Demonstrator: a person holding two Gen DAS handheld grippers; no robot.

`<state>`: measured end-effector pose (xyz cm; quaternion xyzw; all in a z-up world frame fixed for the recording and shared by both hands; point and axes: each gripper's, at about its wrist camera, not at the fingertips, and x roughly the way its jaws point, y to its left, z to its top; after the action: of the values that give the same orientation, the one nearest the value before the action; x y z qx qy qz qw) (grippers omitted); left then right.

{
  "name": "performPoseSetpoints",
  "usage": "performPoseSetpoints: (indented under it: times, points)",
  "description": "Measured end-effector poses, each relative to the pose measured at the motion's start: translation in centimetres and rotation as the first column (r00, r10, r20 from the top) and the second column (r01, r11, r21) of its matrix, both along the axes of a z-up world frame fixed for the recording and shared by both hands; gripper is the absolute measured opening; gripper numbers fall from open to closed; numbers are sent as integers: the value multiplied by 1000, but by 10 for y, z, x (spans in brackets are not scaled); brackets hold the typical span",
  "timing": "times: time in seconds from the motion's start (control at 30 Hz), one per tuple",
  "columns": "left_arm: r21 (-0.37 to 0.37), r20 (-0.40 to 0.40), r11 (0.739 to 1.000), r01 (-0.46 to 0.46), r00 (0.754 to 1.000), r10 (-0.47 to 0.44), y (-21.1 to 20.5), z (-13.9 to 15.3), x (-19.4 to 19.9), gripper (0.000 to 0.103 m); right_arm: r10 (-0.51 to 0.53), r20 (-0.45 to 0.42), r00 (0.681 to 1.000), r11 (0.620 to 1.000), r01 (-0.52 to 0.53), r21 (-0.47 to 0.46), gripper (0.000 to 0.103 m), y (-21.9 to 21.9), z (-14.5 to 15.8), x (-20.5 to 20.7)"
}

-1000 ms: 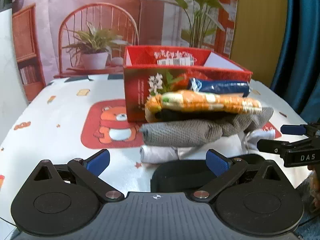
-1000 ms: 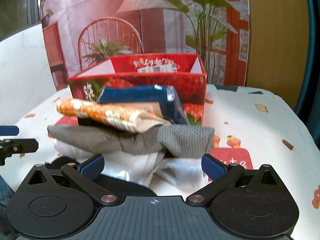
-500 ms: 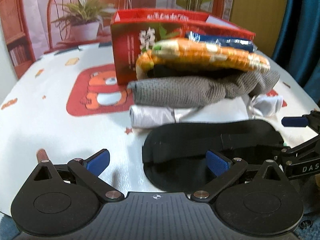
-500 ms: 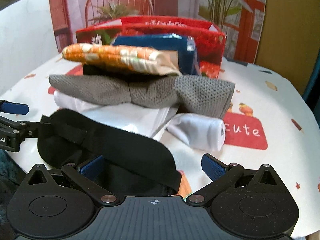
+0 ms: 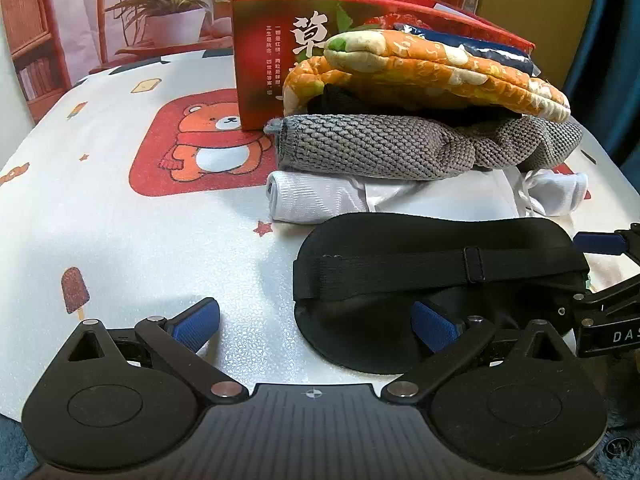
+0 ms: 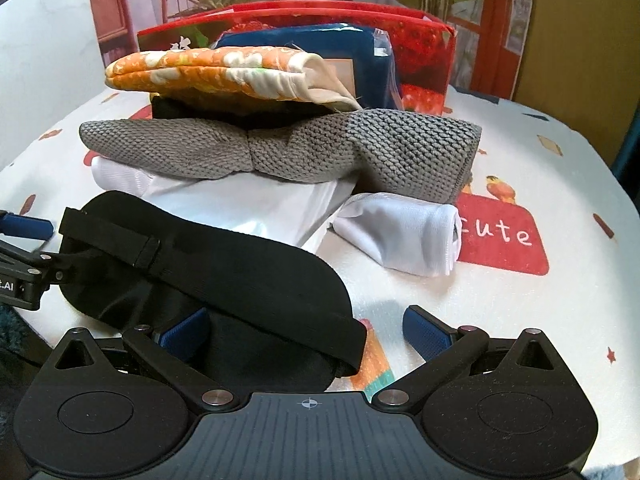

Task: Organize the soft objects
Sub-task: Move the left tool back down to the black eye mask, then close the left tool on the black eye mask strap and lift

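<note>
Black and limp, the sleep mask (image 5: 432,280) lies across the inner fingers of both wide-open grippers, left gripper (image 5: 316,324) and right gripper (image 6: 308,332), just short of the stacked cloths (image 6: 280,152), so I'd close on its ends evenly before lifting.

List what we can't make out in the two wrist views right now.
- Red box contents: both views, the cloth stack and its own walls block the inside.
- Black item under the orange quilted cloth: both views, only an edge shows.
- Eye mask near end: right wrist view, hidden behind the gripper body.
- Right gripper in left wrist view: cut by the frame edge.
</note>
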<state>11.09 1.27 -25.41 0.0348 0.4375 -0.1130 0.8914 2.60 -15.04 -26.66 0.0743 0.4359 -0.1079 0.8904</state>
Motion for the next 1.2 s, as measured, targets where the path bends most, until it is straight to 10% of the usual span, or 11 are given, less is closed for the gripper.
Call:
performPoseSetpoints:
  times: [0.9,1.2]
  points:
    - [36,3,999,15,1000,-16,-5,-2,-2,103,-15,-31,999,999,16,48,103,-5,5,-14]
    - [28,11,999,44,999,-44,-4,0,-4,100,-2,9,1000,999,2,34,71,-4,9,-16]
